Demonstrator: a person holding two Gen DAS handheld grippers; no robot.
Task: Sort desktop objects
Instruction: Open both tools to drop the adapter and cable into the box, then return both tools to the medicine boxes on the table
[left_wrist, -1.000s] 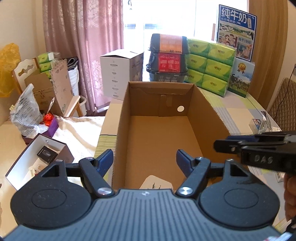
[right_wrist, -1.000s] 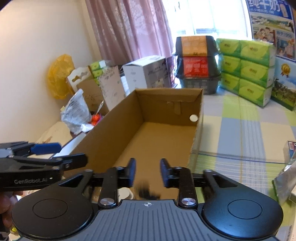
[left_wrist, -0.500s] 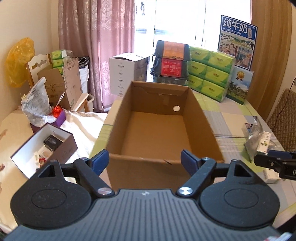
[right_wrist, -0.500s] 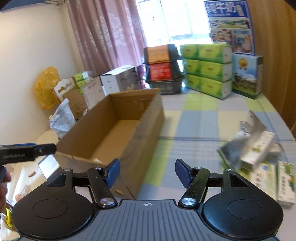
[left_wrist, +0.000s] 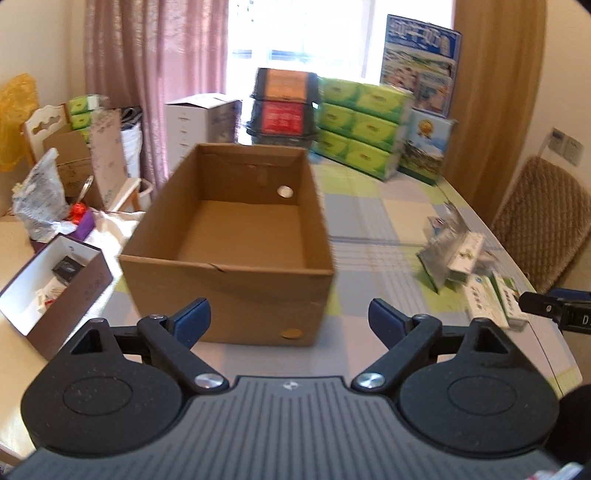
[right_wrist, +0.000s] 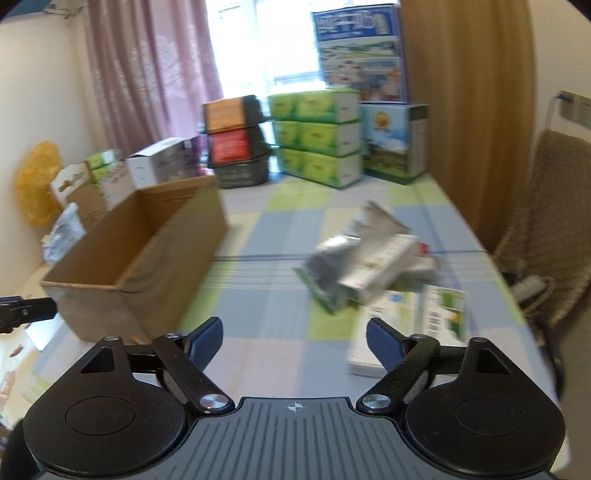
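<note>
An open brown cardboard box (left_wrist: 236, 229) (right_wrist: 140, 236) stands on the checked tablecloth, its inside showing bare cardboard. A heap of small packets and cartons lies to its right: a silver foil pouch (right_wrist: 343, 258) (left_wrist: 439, 251), a white-green carton (right_wrist: 384, 266) (left_wrist: 465, 254) and flat green-white boxes (right_wrist: 439, 314) (left_wrist: 498, 299). My left gripper (left_wrist: 290, 323) is open, held short of the box's near wall. My right gripper (right_wrist: 293, 338) is open over the cloth, with the heap just ahead and to its right. Nothing sits between either pair of fingers.
Stacked green tissue packs (right_wrist: 317, 136), a milk carton case (right_wrist: 391, 144) and black crates (right_wrist: 236, 147) fill the table's far end. A wicker chair (left_wrist: 546, 225) stands at the right. A dark open gift box (left_wrist: 55, 277) and assorted clutter sit left of the table.
Both grippers have pulled back from the cardboard box. The right one opened, let a small dark thing drop into the box, and swung right toward the heap of packets. The left stays open.
</note>
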